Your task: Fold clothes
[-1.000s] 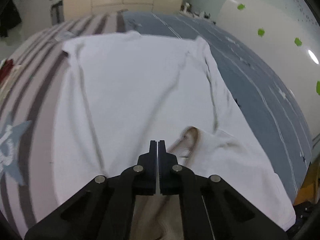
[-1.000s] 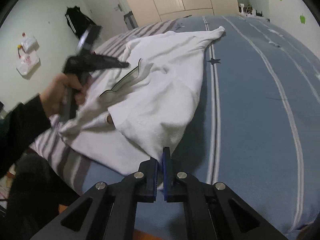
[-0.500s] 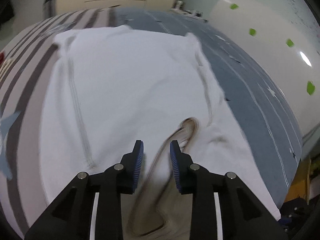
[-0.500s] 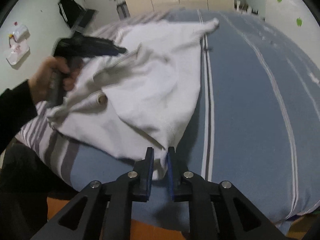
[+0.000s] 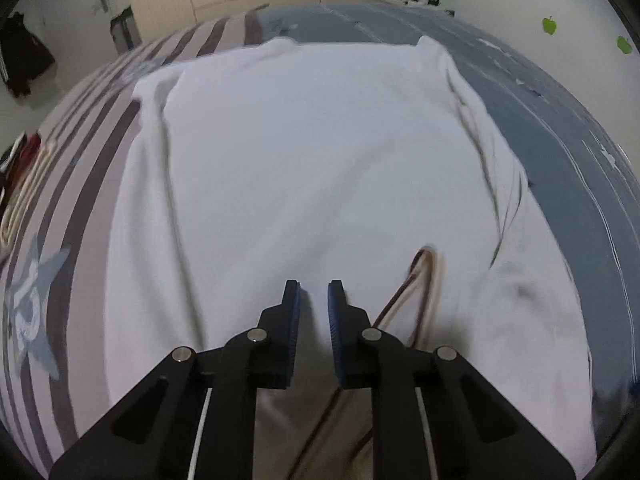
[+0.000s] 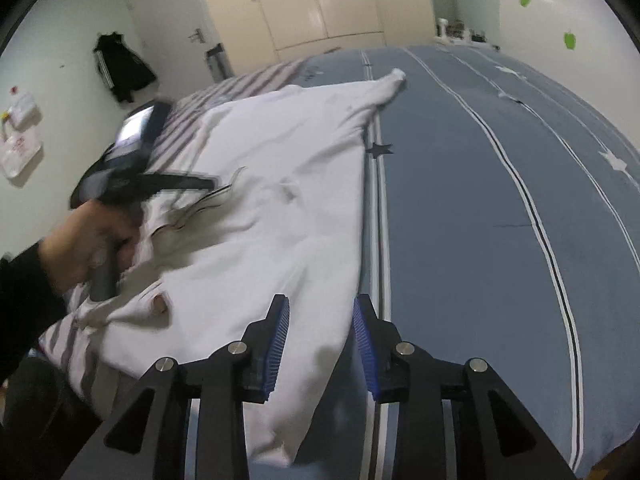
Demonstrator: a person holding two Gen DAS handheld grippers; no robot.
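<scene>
My left tongs point(image 5: 313, 294) stand parted with nothing between the pads, low over the near end of the white shirt point(image 5: 320, 152), just left of its dark-trimmed neckline point(image 5: 424, 276); my right tongs point(image 6: 320, 320) are parted wider, straddling the shirt's near right edge without pinching it; in the right view my left hand point(image 6: 92, 240) grips the other tool above the collar area. The shirt lies spread across the bed point(image 6: 500, 200), neck end toward me, hem toward the wardrobe point(image 6: 320, 0), its far corners out at full width; long creases run down both sides, and the right side is rumpled near my tongs. By my judgement the garment is laid out flat and open, neither side turned in; the fold to make now wants both tongs closing on cloth at one side edge, then carrying it toward the middle while keeping the body smooth.
</scene>
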